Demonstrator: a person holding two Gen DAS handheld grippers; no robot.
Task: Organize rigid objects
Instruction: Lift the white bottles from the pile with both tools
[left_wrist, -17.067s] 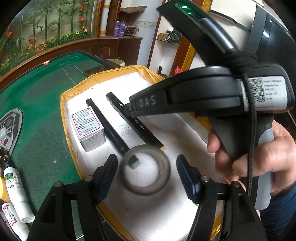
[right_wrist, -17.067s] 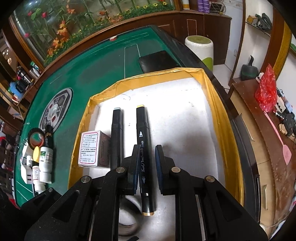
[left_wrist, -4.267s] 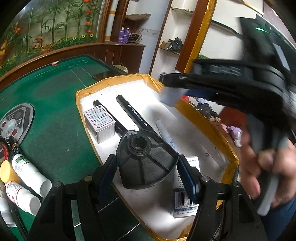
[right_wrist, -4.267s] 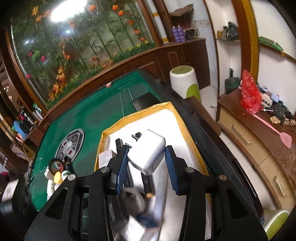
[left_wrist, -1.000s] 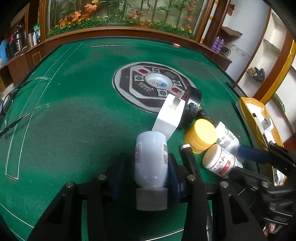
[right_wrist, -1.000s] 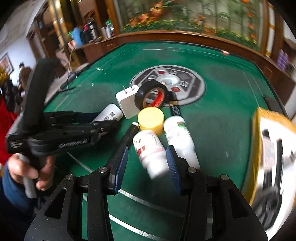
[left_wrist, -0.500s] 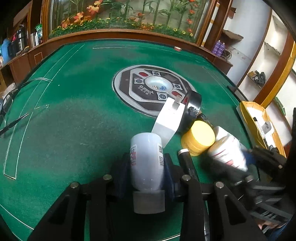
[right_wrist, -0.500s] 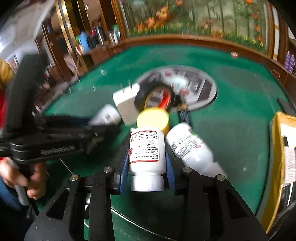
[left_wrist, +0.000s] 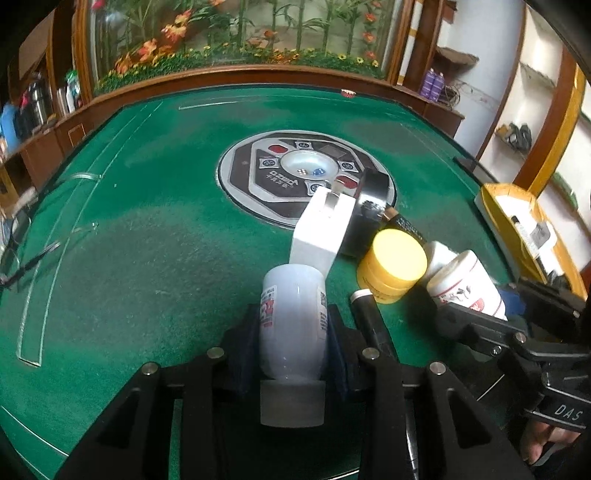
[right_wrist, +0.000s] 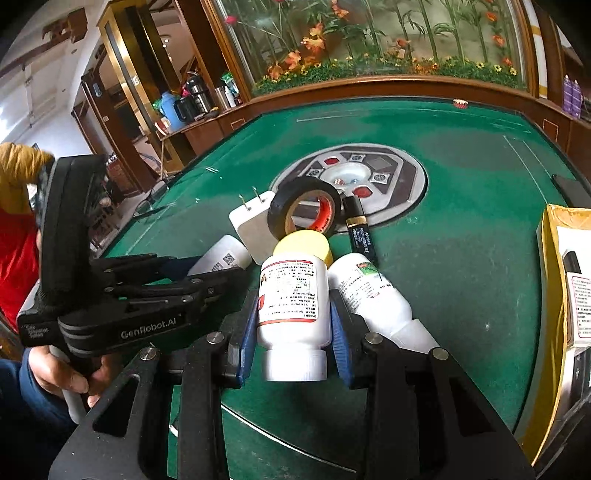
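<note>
Both grippers are squeezed onto a bottle each. Left gripper (left_wrist: 293, 339) has its blue pads closed on a plain white bottle (left_wrist: 293, 325), cap end toward the hand, long way running straight out along the fingers. Right gripper (right_wrist: 293, 325) is closed on a white pill bottle (right_wrist: 293, 299) with a red-edged label, lying the same way, cap toward the hand. I cannot tell if either bottle is off the felt yet.

Just past them sits the rest of the pile, all touching or nearly so: a second white bottle (right_wrist: 369, 295) lying beside the right gripper, a yellow-lidded jar (left_wrist: 397, 258), a black marker (left_wrist: 367, 314), a white charger plug (left_wrist: 321, 232) and a black tape roll (right_wrist: 304, 212).

I think the bottles go to the yellow-edged tray (right_wrist: 550, 266) at the right edge of the table, so the right gripper is nearer.

Farther off are the green felt table (left_wrist: 147, 206), its round middle panel (left_wrist: 306, 173) and a flower mural (right_wrist: 369, 40).
</note>
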